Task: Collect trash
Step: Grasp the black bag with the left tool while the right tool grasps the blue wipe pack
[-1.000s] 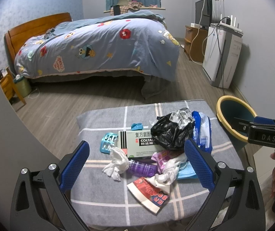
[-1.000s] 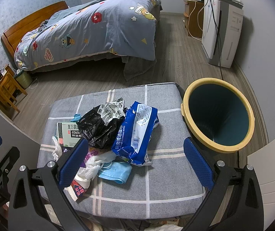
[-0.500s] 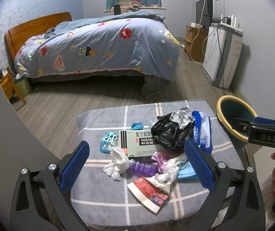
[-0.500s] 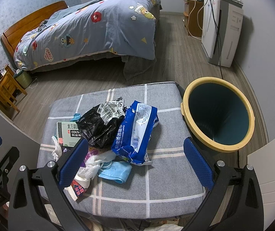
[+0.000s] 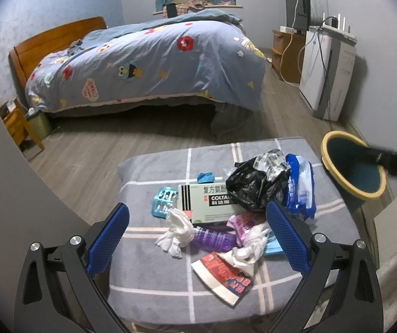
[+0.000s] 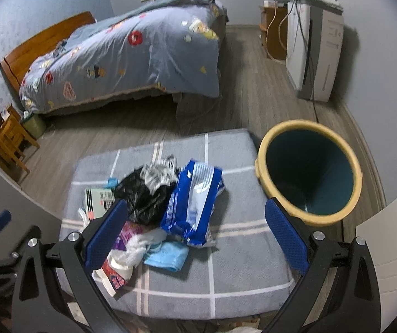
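Beside your cushion [image 6: 234, 252], a seemingly empty bin [image 6: 309, 172]; trash pile [image 5: 242, 208] between your wide-open, empty left gripper [image 5: 198, 238] and right gripper [image 6: 195, 238].

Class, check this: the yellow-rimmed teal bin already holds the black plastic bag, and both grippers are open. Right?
Not quite. The right wrist view shows the yellow-rimmed teal bin empty; the black plastic bag lies on the grey checked cushion. Both grippers are open.

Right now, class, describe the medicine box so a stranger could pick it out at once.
Find the grey checked cushion in front of the bed. In the litter heaped on it, the medicine box lies flat, partly under the black bag. It is the only stiff rectangular carton, pale green with black stripes.
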Available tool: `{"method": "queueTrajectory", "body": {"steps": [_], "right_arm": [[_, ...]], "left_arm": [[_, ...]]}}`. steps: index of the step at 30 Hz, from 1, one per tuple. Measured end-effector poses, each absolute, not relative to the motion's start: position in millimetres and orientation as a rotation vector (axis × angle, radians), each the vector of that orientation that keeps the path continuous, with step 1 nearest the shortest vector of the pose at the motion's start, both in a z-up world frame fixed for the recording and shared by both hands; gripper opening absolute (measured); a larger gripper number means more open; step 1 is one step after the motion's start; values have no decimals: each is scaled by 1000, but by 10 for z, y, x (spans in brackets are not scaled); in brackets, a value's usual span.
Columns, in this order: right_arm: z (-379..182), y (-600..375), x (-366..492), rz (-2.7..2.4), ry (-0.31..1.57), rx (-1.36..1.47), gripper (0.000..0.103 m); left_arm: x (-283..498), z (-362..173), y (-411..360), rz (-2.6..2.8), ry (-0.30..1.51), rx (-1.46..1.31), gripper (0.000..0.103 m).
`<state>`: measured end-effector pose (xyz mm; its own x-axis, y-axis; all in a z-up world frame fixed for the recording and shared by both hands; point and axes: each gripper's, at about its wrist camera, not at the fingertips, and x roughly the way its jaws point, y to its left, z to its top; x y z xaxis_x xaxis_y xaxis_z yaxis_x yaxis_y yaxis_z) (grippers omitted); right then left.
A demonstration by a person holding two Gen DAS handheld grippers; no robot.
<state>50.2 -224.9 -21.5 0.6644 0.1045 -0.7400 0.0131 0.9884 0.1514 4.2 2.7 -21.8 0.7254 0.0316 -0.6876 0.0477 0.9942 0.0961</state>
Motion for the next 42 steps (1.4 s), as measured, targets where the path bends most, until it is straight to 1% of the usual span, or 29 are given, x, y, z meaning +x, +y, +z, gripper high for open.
{"method": "queueTrajectory", "body": {"steps": [3,6,8,10,12,16,20,27,31,36,37,40,42], "right_arm": [[38,-2338,563,77,808,134,98],[301,-2484,653,84,758,109,98],[382,-2595,724,85,728,95,98],[349,-2676,817,85,727,74,98],[209,-2715,879,90,749,63,97],[-225,-2724,994,114,810,53,98],[-570,-2665,1052,143,833,54,97],[-949,-2464,1122,173,825,-17,97],[-1183,-2422,1194,212,871,-19,97],[-1417,-2423,1242,253,926,23,97],[-1454,-2420,1245,256,938,28,97],[-1545,-2411,1253,279,965,44,87],[-1598,-2410,1255,296,979,64,83]], "left_arm": [[86,-214,-31,-17,745,155,98],[169,-188,-23,-33,730,145,98],[221,-165,-12,-30,713,147,98],[280,-174,-34,-30,704,194,98],[352,-221,-73,-22,718,246,98],[521,-347,-91,-114,760,214,98],[687,-522,-148,-161,780,210,98],[1078,-839,-123,-189,810,167,98],[1252,-967,-160,-216,805,174,98],[1458,-1145,-183,-263,840,159,96],[1480,-1168,-185,-273,847,155,96],[1513,-1241,-202,-295,856,159,95],[1534,-1284,-229,-310,862,167,94]]}}
